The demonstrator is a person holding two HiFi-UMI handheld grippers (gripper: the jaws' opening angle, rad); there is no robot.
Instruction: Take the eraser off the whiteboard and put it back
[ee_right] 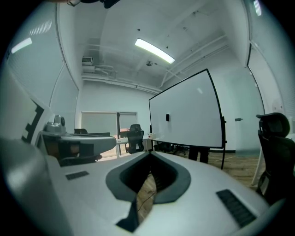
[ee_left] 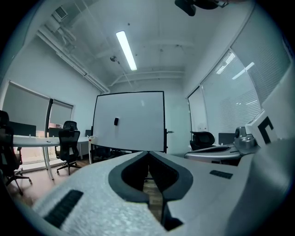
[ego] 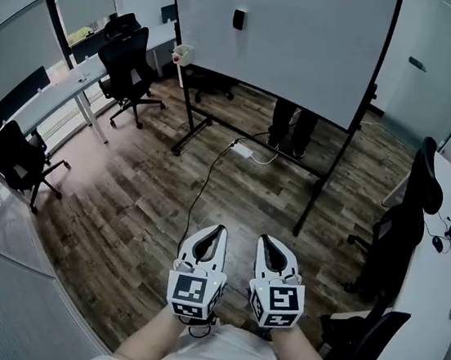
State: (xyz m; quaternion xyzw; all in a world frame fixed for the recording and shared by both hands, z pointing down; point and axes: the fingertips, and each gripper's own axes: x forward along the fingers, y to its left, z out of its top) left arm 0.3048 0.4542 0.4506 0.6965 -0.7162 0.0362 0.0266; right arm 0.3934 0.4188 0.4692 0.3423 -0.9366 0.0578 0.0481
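A small black eraser (ego: 239,19) sticks to the upper middle of a large whiteboard (ego: 309,46) on a wheeled stand across the room. Both grippers are held close to my body, far short of the board. The left gripper (ego: 218,232) and the right gripper (ego: 266,241) point side by side toward it, each shut with nothing between the jaws. In the left gripper view the eraser (ee_left: 116,121) shows on the whiteboard (ee_left: 133,129) above the closed left gripper (ee_left: 148,153). The right gripper view shows the eraser (ee_right: 167,118) on the whiteboard (ee_right: 193,115) beyond the shut right gripper (ee_right: 150,154).
A cable (ego: 199,192) runs over the wooden floor to a power strip (ego: 243,149) by the board's stand. A person's legs (ego: 291,130) show behind the board. Black office chairs (ego: 129,72) and desks (ego: 59,96) stand at the left; another chair (ego: 400,231) and a desk (ego: 443,278) at the right.
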